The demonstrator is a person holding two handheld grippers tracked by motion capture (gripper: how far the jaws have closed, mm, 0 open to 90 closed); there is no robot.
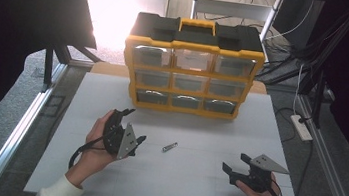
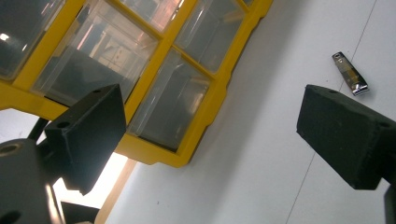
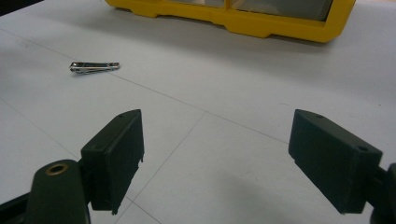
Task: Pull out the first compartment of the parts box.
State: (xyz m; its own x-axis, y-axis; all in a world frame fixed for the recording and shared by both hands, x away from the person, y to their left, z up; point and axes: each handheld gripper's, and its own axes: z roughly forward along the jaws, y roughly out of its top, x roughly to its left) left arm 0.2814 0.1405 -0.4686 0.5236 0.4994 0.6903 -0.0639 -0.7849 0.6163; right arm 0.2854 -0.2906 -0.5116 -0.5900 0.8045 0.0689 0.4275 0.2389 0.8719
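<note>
Here, high view: small chrome nail clipper (image 1: 170, 147) lies flat on the white table (image 1: 192, 181), between left gripper (image 1: 135, 125) and right gripper (image 1: 235, 165), both with jaws apart, near the yellow drawer organizer (image 1: 190, 75).

Left gripper view: clipper (image 2: 350, 73) far right.

Right gripper view: clipper (image 3: 94, 67) far left. Judged light, stiff, slippery (thin profile); pinch across its long sides.

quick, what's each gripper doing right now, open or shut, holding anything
Left gripper: open, holding nothing.
Right gripper: open, holding nothing.
The nail clipper lies untouched between them.

Black hand-held gripper (image 1: 135, 125) with grey three-cornered plate, white sleeve (image 1: 57, 192).
</note>
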